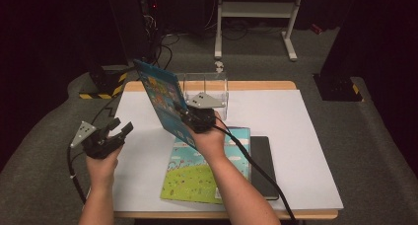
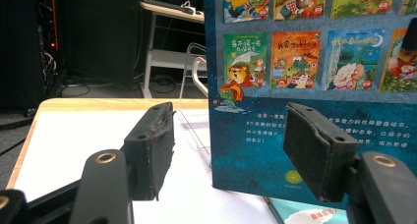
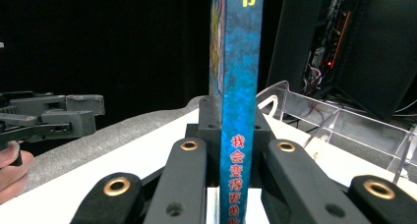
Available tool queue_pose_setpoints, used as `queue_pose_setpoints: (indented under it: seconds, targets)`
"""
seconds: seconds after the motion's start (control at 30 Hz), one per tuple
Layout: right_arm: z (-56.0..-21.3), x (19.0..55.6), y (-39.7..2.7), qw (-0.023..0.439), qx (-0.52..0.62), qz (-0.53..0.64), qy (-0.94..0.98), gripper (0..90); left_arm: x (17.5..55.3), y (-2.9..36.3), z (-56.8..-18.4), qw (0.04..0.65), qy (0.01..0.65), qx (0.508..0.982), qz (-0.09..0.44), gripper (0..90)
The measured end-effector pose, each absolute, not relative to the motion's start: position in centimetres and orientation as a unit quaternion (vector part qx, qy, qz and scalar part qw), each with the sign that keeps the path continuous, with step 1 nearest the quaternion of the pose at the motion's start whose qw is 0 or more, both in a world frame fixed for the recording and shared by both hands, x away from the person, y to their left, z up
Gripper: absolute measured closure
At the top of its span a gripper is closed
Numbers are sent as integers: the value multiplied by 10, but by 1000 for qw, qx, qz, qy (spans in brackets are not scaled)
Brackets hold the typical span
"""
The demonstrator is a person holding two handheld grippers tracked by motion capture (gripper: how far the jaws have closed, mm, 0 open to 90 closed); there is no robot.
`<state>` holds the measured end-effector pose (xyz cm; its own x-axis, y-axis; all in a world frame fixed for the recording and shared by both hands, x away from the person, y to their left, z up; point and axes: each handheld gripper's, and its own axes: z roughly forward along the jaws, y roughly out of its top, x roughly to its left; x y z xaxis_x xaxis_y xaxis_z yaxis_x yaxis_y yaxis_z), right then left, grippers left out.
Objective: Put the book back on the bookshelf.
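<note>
Three books in all: one blue picture book (image 1: pixel 160 94) held upright off the table, one green picture book (image 1: pixel 197 178) lying flat, one black book (image 1: pixel 263 161) beneath it. One clear acrylic rack (image 1: pixel 207 84). Two grippers.

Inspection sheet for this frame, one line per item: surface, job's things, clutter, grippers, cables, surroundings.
Surface: white sheet over a wood-edged table.
Job's things: blue picture book lifted off the table, tilted; clear acrylic rack stands behind it at the far edge.
Clutter: green picture book lies flat near the front edge, partly over a black book.
Grippers: right gripper shut on the blue picture book at its spine; left gripper open, holding nothing, apart from the book.
Cables: black cable trails from the right gripper over the flat books; another hangs from the left gripper.
Surroundings: grey carpet, white stand frame, dark equipment racks behind.
</note>
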<state>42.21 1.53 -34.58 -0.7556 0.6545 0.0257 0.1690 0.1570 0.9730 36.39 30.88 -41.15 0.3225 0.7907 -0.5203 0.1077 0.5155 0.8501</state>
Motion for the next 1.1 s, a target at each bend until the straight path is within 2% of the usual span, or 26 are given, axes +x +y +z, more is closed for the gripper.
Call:
queue_pose_setpoints:
  seconds: [0.63, 0.93, 1.1]
  targets:
    - [-367, 397, 1, 214, 283, 597, 720, 809, 351, 256, -396, 709, 475, 476, 212, 334]
    - [-374, 387, 5, 195, 279, 591, 731, 763, 344, 241, -390, 713, 458, 491, 199, 324]
    - [-379, 383, 2, 169, 286, 597, 730, 746, 339, 231, -386, 720, 444, 497, 194, 321]
